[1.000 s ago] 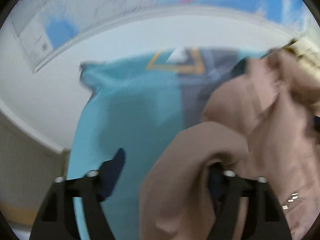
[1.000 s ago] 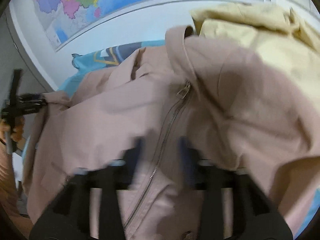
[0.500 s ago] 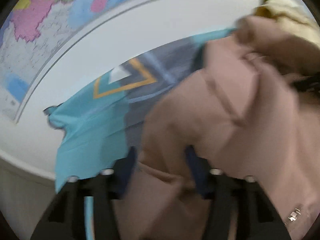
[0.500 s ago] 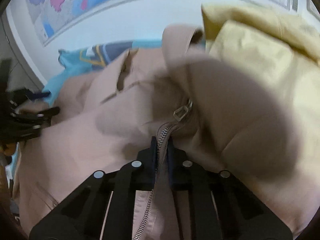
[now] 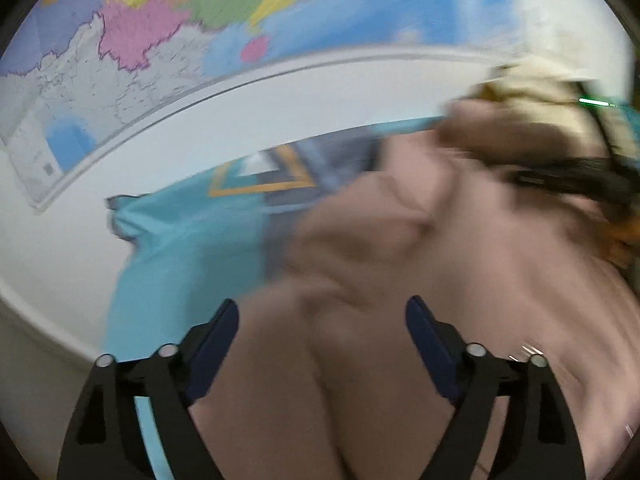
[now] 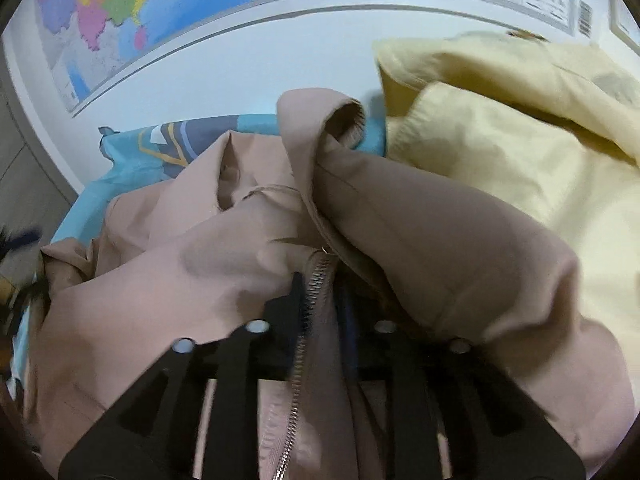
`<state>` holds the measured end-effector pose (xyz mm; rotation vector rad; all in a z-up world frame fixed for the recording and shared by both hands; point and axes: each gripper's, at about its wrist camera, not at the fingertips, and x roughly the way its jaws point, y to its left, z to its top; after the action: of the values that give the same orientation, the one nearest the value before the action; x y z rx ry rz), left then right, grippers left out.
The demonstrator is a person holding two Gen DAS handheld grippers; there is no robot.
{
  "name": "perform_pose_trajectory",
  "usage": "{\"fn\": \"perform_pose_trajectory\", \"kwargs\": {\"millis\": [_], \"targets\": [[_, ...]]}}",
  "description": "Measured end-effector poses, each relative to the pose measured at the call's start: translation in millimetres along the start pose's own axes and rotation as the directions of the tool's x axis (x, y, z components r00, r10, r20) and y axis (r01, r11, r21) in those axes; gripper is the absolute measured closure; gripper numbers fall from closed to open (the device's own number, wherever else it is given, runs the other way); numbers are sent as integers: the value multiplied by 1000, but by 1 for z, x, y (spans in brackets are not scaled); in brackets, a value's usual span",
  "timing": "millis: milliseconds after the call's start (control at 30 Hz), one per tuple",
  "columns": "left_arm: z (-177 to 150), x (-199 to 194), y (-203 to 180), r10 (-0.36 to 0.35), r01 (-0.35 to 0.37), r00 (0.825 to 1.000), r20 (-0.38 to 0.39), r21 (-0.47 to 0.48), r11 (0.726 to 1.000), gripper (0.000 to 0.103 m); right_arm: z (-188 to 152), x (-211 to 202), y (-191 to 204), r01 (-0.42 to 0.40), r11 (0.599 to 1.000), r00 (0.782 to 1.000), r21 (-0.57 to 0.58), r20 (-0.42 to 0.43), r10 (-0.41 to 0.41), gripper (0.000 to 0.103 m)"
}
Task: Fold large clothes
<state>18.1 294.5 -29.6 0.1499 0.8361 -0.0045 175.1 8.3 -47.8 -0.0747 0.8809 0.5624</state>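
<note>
1. The jacket (image 6: pixel 400 240), a pinkish-tan zip-up, lies in a rumpled heap on a blue cloth (image 6: pixel 132 160) over the worktop, against a yellow garment (image 6: pixel 500 132) on its right.
2. I see no finished fold yet: the collar stands up, the front is bunched, the zipper (image 6: pixel 304 340) runs crooked.
3. My right gripper (image 6: pixel 320 300) has just been opening; its jaws stand narrowly apart with the zipper edge between them. I cannot tell whether the pads still pinch it.
4. My left gripper (image 5: pixel 320 320) has just been opening too and stands released, wide over the fabric, holding nothing; that view is blurred.
5. Left, as I judge it: spread the jacket flat, then fold sleeves and body.
</note>
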Motion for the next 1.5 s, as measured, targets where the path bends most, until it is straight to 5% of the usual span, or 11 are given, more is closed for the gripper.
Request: {"fn": "perform_pose_trajectory", "kwargs": {"millis": [267,433,600,667,733,933,1033,1100,1367,1433,1500], "targets": [[-125,-89,-45,-279,277,960,28,54,959,13,-86,-129,-3,-115,990,987,-77,108,123,30],[-172,-109,-79,-306,301,952,29,112,947,10,-177,-190,-10,112,991,987,-73,124,-103,5],[-187,-96,-104,-263,265,964,-31,175,948,10,-238,-186,-44,92,995,995,40,-27,-91,13],[-183,-84,-109,-234,241,970,-57,171,955,12,-241,-183,-54,25,996,998,90,-52,-20,92],[-179,-74,-102,-229,236,971,-70,124,964,20,-235,-195,-65,50,994,999,101,-11,-49,100],[-154,-67,-56,-261,253,964,-50,-121,960,72,-197,-245,-129,265,947,957,181,67,-281,98],[-151,-63,-36,-236,220,970,-56,-209,953,69,-198,-231,-145,397,897,916,194,-16,-401,67],[-153,-65,-34,-200,184,978,-57,-211,960,41,-208,-235,-122,416,897,905,148,35,-425,44],[-157,-61,-64,-172,162,983,-62,-141,977,37,-247,-217,-20,84,992,996,-91,41,-80,19],[-155,-57,-73,-169,160,984,-61,-123,979,57,-252,-191,-28,84,995,996,-54,-30,-86,22],[-154,-57,-72,-154,144,986,-63,-145,979,96,-259,-167,-42,-59,996,993,61,-97,64,54]]}}
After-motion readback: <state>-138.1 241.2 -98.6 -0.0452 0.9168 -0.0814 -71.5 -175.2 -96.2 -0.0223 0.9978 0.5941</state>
